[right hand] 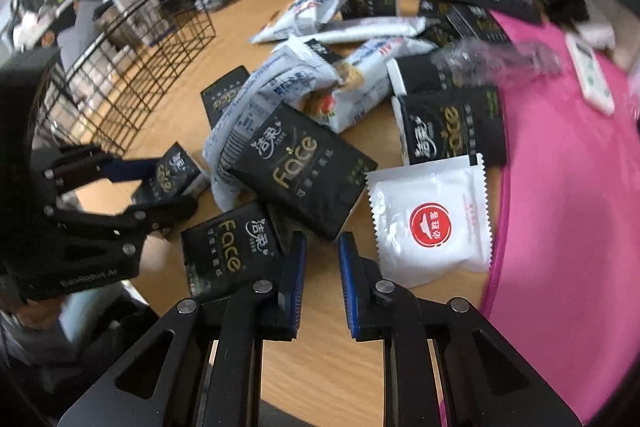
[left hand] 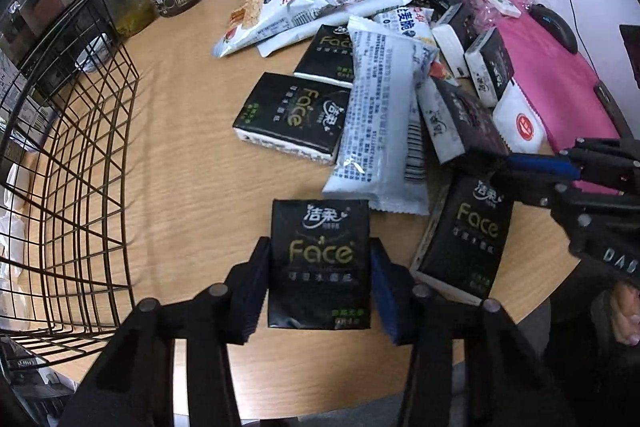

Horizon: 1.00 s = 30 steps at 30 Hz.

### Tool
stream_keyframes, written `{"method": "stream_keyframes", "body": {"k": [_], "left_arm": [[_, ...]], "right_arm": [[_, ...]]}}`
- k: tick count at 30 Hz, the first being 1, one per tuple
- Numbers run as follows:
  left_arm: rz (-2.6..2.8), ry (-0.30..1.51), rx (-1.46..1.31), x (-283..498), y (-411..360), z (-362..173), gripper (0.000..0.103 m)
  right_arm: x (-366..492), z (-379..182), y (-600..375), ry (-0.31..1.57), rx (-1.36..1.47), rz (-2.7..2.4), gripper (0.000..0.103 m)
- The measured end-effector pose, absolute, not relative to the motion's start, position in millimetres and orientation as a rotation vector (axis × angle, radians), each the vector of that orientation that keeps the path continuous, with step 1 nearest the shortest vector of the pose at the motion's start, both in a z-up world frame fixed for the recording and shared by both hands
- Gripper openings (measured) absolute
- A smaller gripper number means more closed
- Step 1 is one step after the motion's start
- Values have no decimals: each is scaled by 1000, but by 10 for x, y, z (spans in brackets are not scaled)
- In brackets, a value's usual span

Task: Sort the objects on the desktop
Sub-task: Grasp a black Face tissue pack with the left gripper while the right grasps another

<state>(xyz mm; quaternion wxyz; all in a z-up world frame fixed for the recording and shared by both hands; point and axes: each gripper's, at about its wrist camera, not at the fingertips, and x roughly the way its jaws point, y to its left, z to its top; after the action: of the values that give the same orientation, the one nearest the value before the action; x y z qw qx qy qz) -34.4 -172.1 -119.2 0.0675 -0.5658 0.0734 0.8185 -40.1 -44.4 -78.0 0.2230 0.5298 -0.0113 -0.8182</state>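
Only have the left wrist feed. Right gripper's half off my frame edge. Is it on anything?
Observer: In the right wrist view, the right gripper has its fingers narrowly apart, with bare desk showing between them. The corner of a black Face tissue pack sits at the tips. Whether it's pinched is unclear.
Operator: What's on its right side?
Observer: A white sachet with a red logo lies flat just right of the fingers, against the pink mat.

Tissue packs [left hand: 320, 263] black, gold "Face" lettering. Snack bags [left hand: 380, 115] white, blue print. Sachet [right hand: 432, 223] white, red round logo. Mat [right hand: 568, 187] pink. Basket [left hand: 80, 167] black wire. Desk [left hand: 192, 155] light woodgrain.
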Motion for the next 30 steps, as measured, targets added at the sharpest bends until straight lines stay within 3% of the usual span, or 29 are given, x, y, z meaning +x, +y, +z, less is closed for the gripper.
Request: {"method": "stream_keyframes", "body": {"k": [3,7,9,16,30], "left_arm": [[2458,251,-1708,-311,-1669,-1178,52],[2513,291,-1693,-292,-1684,-1116,57],[2517,290,-1682,-280,-1695,-1094,62],[2492,322,-1672,-270,-1599,-1117,62],[2484,308,-1640,-225,-1511,-1066,62]], "right_arm": [[-325,-716,-375,-93,1461,-2279,20],[-158,-663,-396,-66,1457,-2310,31],[-82,-674,-431,-29,1468,-2320,31],[11,-768,-531,40,1465,-2311,31],[-201,-658,-425,-98,1441,-2366,32]]}}
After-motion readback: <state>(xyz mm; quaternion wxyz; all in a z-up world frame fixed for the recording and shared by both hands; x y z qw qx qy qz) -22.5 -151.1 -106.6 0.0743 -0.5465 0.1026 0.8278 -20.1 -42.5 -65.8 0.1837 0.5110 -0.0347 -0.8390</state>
